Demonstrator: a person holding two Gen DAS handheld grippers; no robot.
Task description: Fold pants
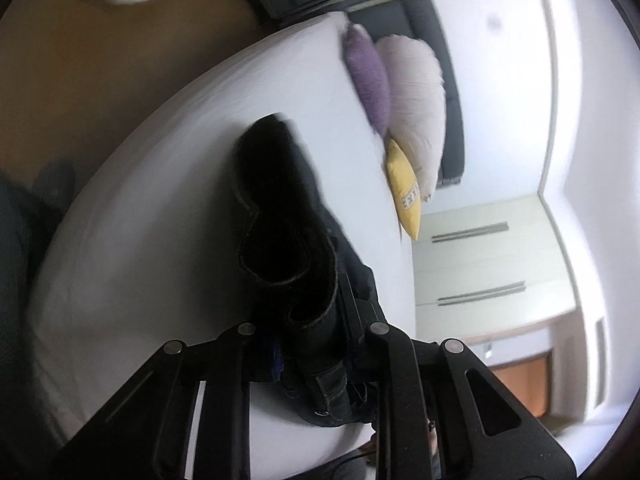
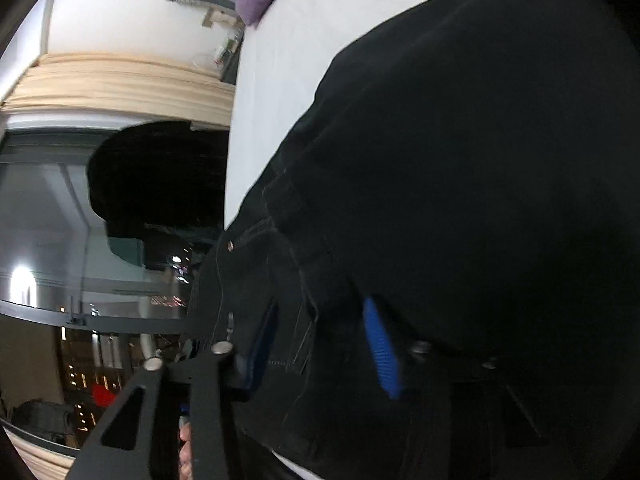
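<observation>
Here the pants (image 1: pixel 288 216) are a dark, bunched mass on the white bed (image 1: pixel 160 220), and both grippers have hold of them at the near end. In the left wrist view the left gripper (image 1: pixel 316 368) is closed down on a thick fold of the denim: the cloth fills the gap between its two black fingers, with a belt loop and a rivet showing just at the grip. From there the pants run away from the gripper up the middle of the view, rumpled, with stitched hem edges curling along the left side of the heap. The far end looks raised and is blurred.

In the right wrist view the right gripper (image 2: pixel 320 344) is likewise clamped on the pants (image 2: pixel 460 180). Its blue pads (image 2: pixel 380 348) stand on either side of a pinched fold near a seam and a small rivet, with little gap left beyond the cloth itself. The dark fabric spreads from the grip up and to the right, filling most of that view and covering the gripper's right finger.

Beyond the pants, a purple pillow (image 1: pixel 368 80), a white pillow (image 1: pixel 420 104) and a yellow pillow (image 1: pixel 404 188) lean at the head of the bed against a dark headboard (image 1: pixel 444 80). A wardrobe (image 1: pixel 484 264) stands past them.
</observation>
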